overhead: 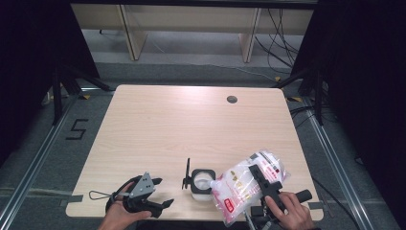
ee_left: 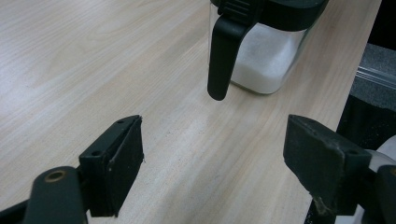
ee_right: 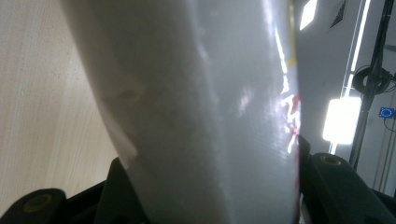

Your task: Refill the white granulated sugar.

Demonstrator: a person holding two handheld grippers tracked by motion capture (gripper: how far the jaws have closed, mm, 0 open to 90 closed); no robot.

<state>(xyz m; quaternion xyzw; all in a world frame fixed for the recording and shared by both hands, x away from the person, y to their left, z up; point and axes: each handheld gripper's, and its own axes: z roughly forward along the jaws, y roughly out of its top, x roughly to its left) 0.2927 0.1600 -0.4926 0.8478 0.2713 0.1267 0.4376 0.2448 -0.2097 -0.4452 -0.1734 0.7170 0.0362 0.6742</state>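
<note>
- Spillage is your main risk: the right claw (overhead: 262, 178) is clamped across the middle of the bag (overhead: 249, 184) of white granules, which is tipped down to the left, its lower corner at the open mouth of the jar (overhead: 201, 183).
- Jar position: it stands near the near edge of the bench (overhead: 191, 120), about midway between your 2 hands, with its black flip lid (overhead: 186, 174) swung up on the left side. In the left claw view you can see it is already partly filled with white grains (ee_left: 261, 65).
- Left claw (ee_left: 212, 163): jaws wide apart and empty, low over the bench to the left of the jar, not touching it. Nothing braces the jar, so a nudge from the bag could slide or tip it.
- Bag grip: the right claw view shows both jaws pressed into the film at its sides. The film looks smooth and shiny, so the bag could slip or sag in the grip and swing the stream off the mouth.
- Overflow: the mouth is narrow beside the bag's corner. A steeper tilt could send grains over the rim onto the bench.
- Lid: I judge the raised flap could catch the bag's corner if you drift left.
- Edge: the jar sits close to the near edge, so a knock could send it off.
</note>
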